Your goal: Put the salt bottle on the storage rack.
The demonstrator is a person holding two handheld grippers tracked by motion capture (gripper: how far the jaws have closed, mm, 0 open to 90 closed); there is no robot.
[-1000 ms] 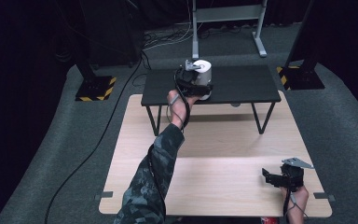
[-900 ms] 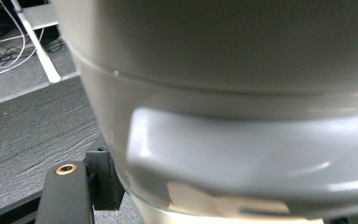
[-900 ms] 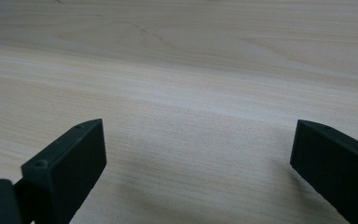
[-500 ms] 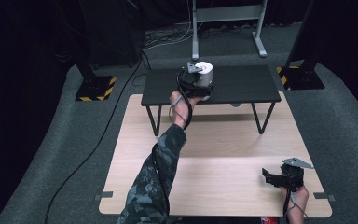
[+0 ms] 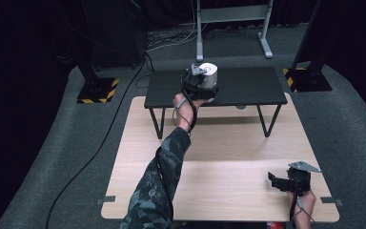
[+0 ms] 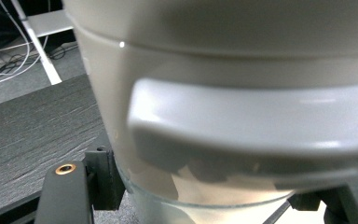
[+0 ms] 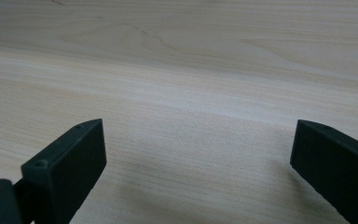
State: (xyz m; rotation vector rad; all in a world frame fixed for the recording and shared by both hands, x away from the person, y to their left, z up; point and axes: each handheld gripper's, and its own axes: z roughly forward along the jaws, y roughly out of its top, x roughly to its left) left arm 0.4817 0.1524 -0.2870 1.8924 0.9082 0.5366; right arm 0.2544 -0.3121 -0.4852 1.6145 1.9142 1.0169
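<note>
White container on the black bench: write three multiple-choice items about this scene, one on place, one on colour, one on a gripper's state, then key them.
1. Where does the white container sit?
A. on the light wooden table
B. over the black bench
C. on the grey floor

2. What colour is the surface under the right hand-held gripper?
A. light wood
B. black
C. yellow

3. How do the right hand-held gripper's jaws stand?
A. shut on the container
B. shut on nothing
C. apart, with nothing between them

Key: 1 B, the high view puts the container at the bench top, with the left hand-held gripper at it. 2 A, pale wood grain of the wooden table lies beyond the jaws. 3 C, the right gripper view shows bare wood between two wide-set jaws.
</note>
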